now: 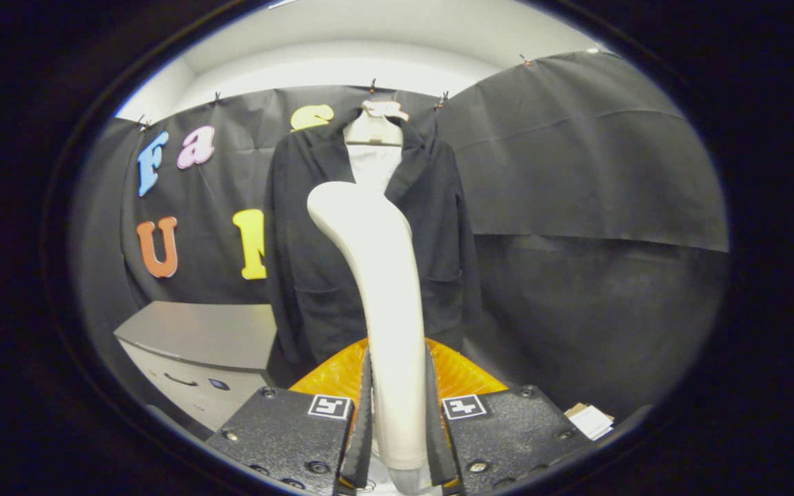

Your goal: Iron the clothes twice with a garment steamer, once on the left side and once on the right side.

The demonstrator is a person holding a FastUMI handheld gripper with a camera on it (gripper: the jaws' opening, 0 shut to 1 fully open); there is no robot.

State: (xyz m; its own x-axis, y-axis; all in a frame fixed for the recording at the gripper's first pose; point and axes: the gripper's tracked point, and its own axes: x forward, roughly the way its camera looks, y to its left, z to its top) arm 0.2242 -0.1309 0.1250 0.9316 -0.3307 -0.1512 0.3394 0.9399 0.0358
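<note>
A white garment steamer point(376, 275) stands upright between my fingers, its curved head rising in front of the clothes. My gripper point(398, 420) is shut on the steamer's handle, with both fingers point(364, 420) pressed against its sides. Beyond the steamer hangs a dark jacket point(314, 227) on a pale hanger point(382, 117), with a white shirt point(373, 165) showing at its open collar. The steamer's head sits short of the jacket's middle front, and I cannot tell whether it touches the fabric. An orange base point(331, 375) shows just behind the fingers, partly hidden by them.
A grey cabinet point(197, 337) with a drawer handle stands to the left of the jacket, low down. Black cloth point(576, 207) walls the booth behind and to the right. A small cardboard tag point(590, 420) lies low on the right, beside my right finger.
</note>
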